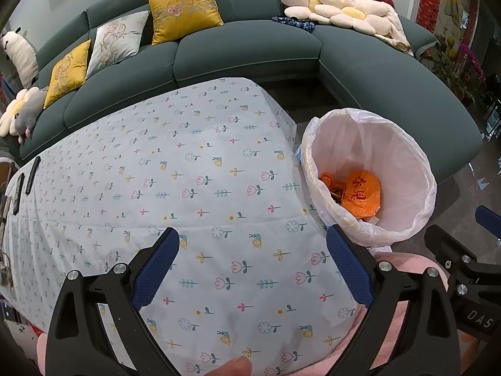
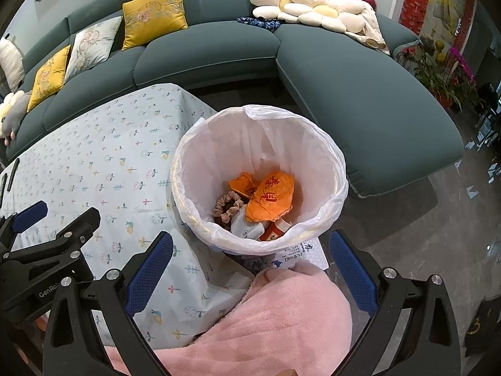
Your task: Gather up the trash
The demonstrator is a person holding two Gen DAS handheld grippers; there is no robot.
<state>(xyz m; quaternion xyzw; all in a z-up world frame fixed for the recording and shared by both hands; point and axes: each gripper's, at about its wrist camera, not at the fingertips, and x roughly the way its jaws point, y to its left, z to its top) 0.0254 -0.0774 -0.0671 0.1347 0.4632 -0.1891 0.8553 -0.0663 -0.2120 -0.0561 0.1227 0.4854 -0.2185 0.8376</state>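
Note:
A trash bin with a white liner [image 2: 313, 144] stands on the floor by the table corner; its rim [image 1: 416, 156] also shows at the right of the left wrist view. Inside lie an orange wrapper [image 2: 272, 197], a brown scrunchie [image 2: 227, 208] and white and red packets [image 2: 250, 227]. My right gripper [image 2: 250, 252] hangs open just in front of the bin, nothing between its fingers. Over the flower-print tablecloth [image 1: 188, 172], my left gripper [image 1: 252, 250] is open and holds nothing. A pink-clad knee [image 2: 281, 322] sits under the right gripper.
A teal corner sofa [image 1: 250, 50] with yellow cushions [image 1: 184, 9] and flower pillows [image 1: 338, 6] wraps behind the table. Dark remotes [image 1: 23, 181] lie at the table's left edge. Potted plants [image 2: 438, 69] stand at the right. A printed paper [image 2: 300, 255] lies under the bin's near side.

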